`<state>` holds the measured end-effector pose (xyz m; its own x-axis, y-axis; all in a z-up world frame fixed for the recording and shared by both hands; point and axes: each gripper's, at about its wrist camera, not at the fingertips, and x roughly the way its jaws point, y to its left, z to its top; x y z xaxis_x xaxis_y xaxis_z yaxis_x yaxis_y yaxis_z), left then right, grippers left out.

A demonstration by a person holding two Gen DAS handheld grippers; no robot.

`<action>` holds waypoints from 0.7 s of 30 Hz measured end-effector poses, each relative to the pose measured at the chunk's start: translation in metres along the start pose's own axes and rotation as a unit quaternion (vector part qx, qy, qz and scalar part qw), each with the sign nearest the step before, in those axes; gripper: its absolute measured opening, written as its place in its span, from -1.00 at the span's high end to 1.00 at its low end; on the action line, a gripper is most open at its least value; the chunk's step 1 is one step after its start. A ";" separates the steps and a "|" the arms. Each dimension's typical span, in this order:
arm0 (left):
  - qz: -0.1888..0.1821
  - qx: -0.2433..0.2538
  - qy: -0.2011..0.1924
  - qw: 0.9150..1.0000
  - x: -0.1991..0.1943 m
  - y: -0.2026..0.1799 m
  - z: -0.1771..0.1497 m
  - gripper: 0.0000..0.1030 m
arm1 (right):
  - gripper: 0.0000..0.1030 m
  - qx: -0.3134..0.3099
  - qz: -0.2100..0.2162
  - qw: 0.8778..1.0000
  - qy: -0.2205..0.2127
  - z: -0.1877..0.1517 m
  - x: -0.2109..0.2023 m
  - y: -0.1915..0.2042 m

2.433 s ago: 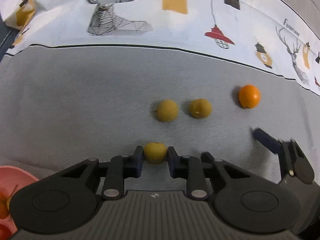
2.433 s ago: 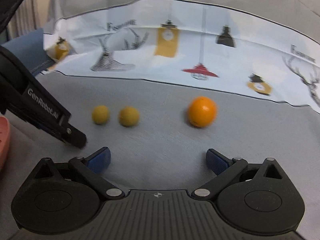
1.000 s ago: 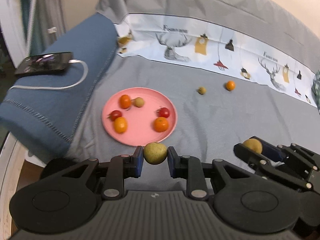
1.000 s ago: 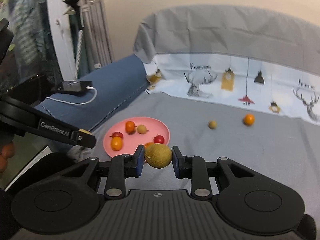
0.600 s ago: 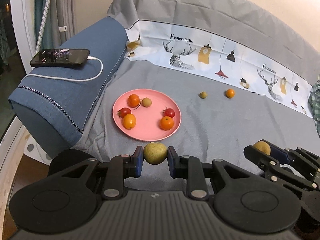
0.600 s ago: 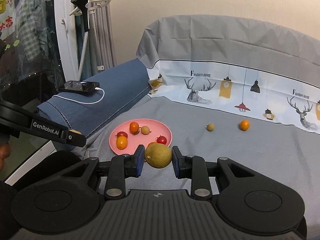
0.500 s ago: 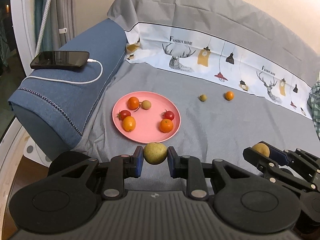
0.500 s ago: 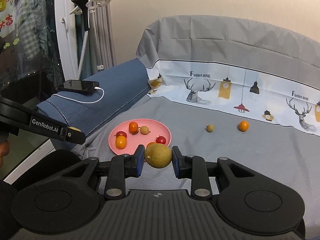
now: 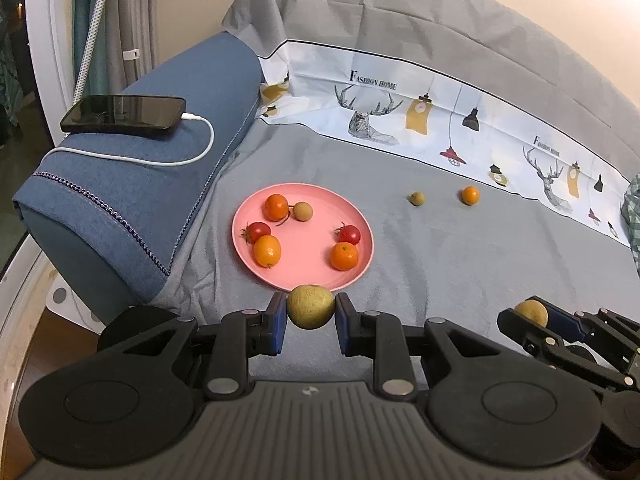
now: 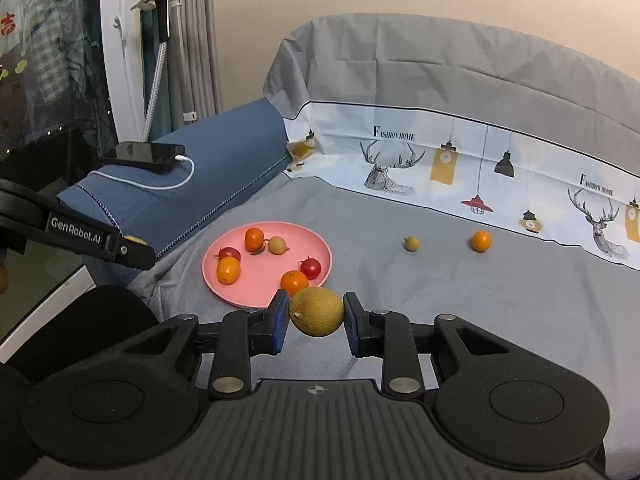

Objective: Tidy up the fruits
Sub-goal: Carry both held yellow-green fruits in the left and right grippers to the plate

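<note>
My left gripper point(image 9: 311, 317) clamps a yellow-green round fruit point(image 9: 311, 306); my right gripper point(image 10: 316, 323) clamps a tan round fruit point(image 10: 317, 311), both just short of the round pink plate point(image 9: 308, 270).

Both wrist views face forward-down along jaws over bed, sharing pink plate point(image 9: 244, 254) point(image 10: 208, 276) ahead.

You're in a home: a sofa under a grey cover point(image 9: 440, 248), a phone point(image 9: 122, 114) charging on its blue armrest point(image 9: 152, 184) at ten o'clock, curtains point(image 10: 196, 40) beyond.
</note>
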<state>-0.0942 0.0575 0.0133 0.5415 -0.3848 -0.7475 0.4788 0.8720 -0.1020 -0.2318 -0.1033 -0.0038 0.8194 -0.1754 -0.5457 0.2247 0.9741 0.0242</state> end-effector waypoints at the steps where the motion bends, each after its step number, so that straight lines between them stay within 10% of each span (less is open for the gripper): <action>1: 0.000 -0.001 0.000 1.000 0.002 0.001 0.001 0.45 | 0.42 -0.003 0.000 1.000 0.001 0.001 0.002 0.000; 21: 0.028 -0.015 0.007 0.999 0.068 0.019 0.059 0.45 | 0.42 -0.021 0.019 0.999 0.025 0.033 0.086 0.009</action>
<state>-0.0071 0.0303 -0.0006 0.5564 -0.3312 -0.7621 0.4266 0.9009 -0.0801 -0.1418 -0.1148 -0.0226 0.7991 -0.1323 -0.5865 0.1715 0.9851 0.0113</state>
